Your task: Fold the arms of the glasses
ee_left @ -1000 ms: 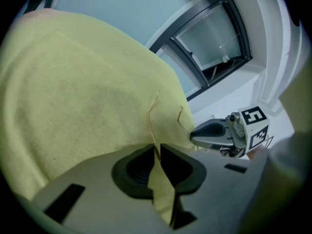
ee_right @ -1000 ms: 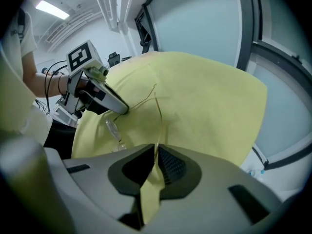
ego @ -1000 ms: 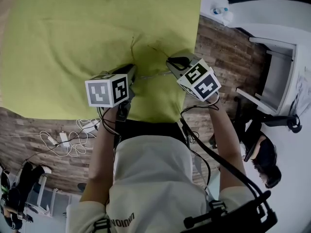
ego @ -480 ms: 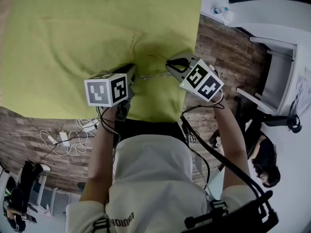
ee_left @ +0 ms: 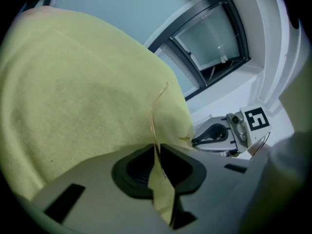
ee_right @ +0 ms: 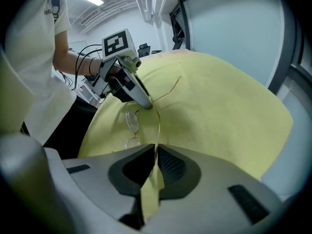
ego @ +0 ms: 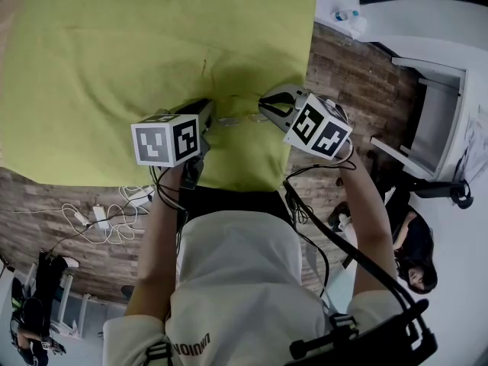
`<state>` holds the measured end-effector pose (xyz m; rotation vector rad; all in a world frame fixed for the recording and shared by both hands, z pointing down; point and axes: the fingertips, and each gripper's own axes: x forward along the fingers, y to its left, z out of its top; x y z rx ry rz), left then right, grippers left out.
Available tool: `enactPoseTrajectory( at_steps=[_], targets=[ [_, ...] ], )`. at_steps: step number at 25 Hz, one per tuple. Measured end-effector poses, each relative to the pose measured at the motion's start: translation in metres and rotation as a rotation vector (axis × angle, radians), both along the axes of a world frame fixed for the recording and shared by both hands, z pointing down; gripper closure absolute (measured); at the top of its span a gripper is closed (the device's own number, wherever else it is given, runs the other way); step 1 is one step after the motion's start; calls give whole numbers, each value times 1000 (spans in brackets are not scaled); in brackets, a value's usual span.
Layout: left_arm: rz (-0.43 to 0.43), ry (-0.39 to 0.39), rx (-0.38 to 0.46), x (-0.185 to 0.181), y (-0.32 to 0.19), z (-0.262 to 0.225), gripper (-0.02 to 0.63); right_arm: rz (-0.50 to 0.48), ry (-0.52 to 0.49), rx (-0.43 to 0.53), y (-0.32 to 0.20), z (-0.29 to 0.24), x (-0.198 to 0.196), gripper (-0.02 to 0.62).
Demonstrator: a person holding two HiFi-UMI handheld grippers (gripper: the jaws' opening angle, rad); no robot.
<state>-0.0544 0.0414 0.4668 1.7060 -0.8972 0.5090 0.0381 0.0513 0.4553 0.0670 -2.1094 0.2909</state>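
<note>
Thin gold-wire glasses [ego: 235, 117] lie on the yellow-green cloth [ego: 114, 52] between my two grippers. My left gripper [ego: 207, 120] is shut on one wire arm [ee_left: 154, 116], which rises from between its pads [ee_left: 157, 152]. My right gripper [ego: 263, 107] is shut on the other arm [ee_right: 158, 126], which runs from its pads [ee_right: 156, 152] toward the frame. The two clear lenses [ee_right: 131, 122] rest on the cloth just ahead of the right jaws. In the right gripper view the left gripper [ee_right: 146, 104] sits at the far end of the glasses.
The cloth's front edge [ego: 229, 185] hangs close to my body. White cables and a power strip [ego: 107, 219] lie on the brick-pattern floor at the left. A white chair and desk [ego: 427, 120] stand to the right. A dark window frame [ee_left: 209, 48] is behind the table.
The right gripper has rolled and shifted slightly, its marker cube now turned more to the right, and its glasses arm has swung with it. The left gripper has stayed put.
</note>
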Motion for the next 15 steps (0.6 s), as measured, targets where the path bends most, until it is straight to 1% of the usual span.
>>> enactPoseTrajectory(
  at_steps=[8, 15],
  targets=[
    [2, 7, 1, 0, -1, -2, 554, -124, 0, 2, 11, -4, -3, 558],
    [10, 13, 2, 1, 0, -3, 554, -213, 12, -1, 19, -6, -4, 558]
  ],
)
